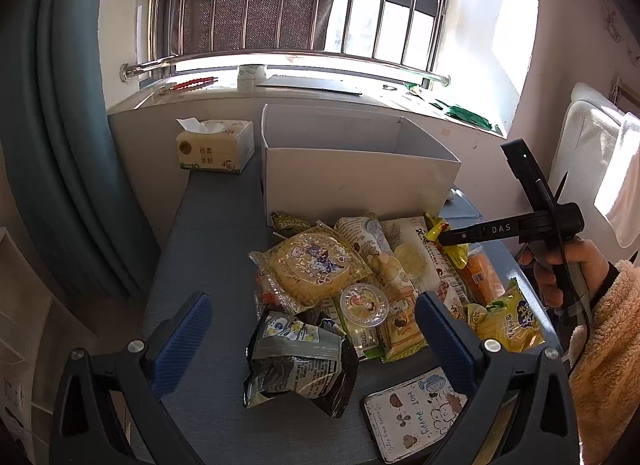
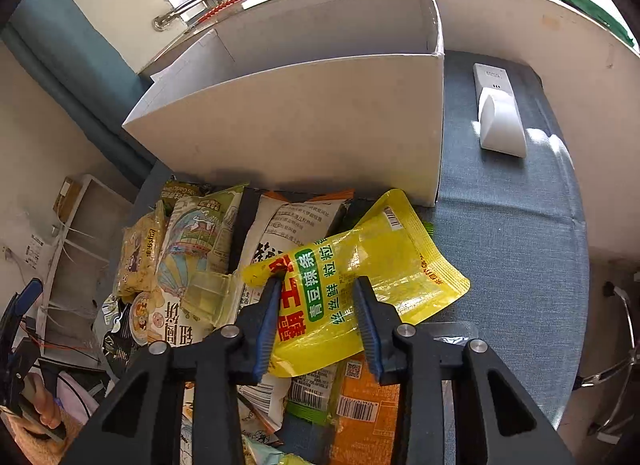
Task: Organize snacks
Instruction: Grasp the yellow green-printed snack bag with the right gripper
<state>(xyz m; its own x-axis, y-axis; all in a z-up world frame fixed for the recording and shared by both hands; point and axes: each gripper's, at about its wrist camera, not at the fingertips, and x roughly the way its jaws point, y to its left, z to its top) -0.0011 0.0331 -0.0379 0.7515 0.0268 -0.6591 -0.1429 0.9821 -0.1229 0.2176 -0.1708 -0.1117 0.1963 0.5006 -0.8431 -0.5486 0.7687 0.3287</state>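
Note:
A pile of snack packets [image 1: 360, 277] lies on the grey-blue table in front of an empty white cardboard box [image 1: 352, 169]. My left gripper [image 1: 314, 341] is open, its jaws wide apart above a dark crumpled packet [image 1: 296, 361]. My right gripper [image 2: 316, 305] is shut on a yellow pouch with red and green print [image 2: 352, 277], held just above the pile near the box's front wall [image 2: 304, 125]. In the left wrist view the right gripper [image 1: 444, 239] reaches in from the right over the pile.
A tissue pack [image 1: 216, 147] stands left of the box. A white device [image 2: 500, 113] lies on the table right of the box. A card with drawings [image 1: 412, 417] lies near the front edge. A windowsill and barred window run behind.

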